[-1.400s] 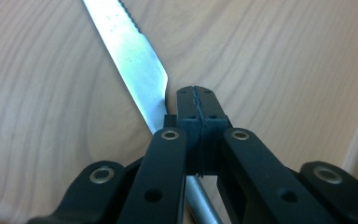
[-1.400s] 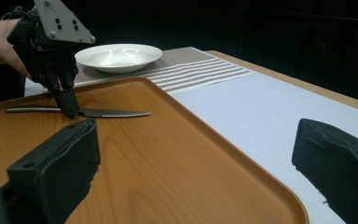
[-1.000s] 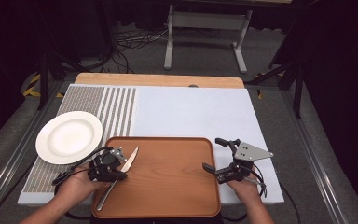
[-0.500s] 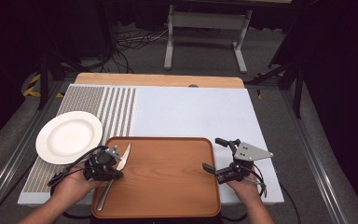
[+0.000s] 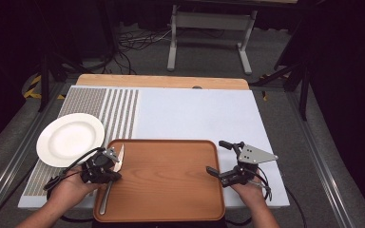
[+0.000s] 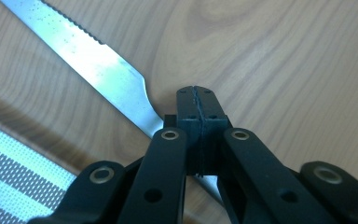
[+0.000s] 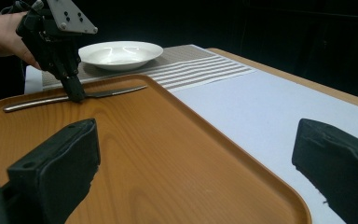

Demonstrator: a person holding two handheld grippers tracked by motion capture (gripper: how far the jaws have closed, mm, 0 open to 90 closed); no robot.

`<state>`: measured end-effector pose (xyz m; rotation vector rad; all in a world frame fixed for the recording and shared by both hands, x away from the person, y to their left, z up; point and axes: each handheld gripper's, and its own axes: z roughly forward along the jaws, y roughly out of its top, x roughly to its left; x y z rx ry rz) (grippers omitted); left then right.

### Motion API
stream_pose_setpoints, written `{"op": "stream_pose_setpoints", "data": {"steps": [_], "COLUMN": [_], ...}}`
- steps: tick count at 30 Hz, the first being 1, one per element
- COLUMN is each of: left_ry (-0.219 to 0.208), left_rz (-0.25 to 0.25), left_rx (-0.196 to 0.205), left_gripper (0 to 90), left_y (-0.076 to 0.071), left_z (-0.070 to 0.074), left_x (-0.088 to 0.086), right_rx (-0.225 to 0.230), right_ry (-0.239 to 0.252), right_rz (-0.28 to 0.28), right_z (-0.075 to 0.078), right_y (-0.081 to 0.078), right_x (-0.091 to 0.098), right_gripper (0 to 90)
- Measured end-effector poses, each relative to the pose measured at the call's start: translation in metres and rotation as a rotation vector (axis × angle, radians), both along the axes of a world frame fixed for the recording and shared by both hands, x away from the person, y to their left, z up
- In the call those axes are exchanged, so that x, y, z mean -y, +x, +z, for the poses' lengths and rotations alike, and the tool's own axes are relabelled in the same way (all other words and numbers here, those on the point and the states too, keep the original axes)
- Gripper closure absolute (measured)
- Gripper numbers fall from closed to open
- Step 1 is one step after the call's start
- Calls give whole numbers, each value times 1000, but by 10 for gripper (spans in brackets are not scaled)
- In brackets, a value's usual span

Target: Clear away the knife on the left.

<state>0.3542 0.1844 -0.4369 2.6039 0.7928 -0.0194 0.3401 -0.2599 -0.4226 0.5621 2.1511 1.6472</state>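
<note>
High view: left tongs (image 5: 108,164) clamp the knife (image 5: 112,176) at the wooden tray's (image 5: 171,183) nine o'clock edge; plate (image 5: 70,138) at ten o'clock.
Left gripper view: jaws pressed together on the knife's (image 6: 102,70) neck.
Right gripper view: right tongs (image 7: 200,163) gape, holding nothing, over the tray's (image 7: 177,172) rim.

Lab or studio — black curtains (image 5: 347,71); floor cables (image 5: 138,45) (metal stand (image 5: 209,23) behind)

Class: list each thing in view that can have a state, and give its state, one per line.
Knife: flat on the tray, along its left edge.
Tray: on the table, holding just the knife.
Plate: upright, empty.
Left gripper: shut at the knife.
Right gripper: open, empty.
</note>
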Motion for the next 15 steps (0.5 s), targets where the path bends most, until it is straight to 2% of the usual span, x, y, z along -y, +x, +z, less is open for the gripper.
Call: {"op": "stream_pose_setpoints", "data": {"steps": [15], "left_ry": [-9], "left_rz": [31], "left_rx": [-10], "left_gripper": [900], "left_y": [-1], "left_z": [-1], "left_x": [-8], "right_rx": [-3], "right_ry": [-4], "right_rz": [1], "right_z": [-1], "right_y": [0], "right_x": [-1], "right_gripper": [14]}}
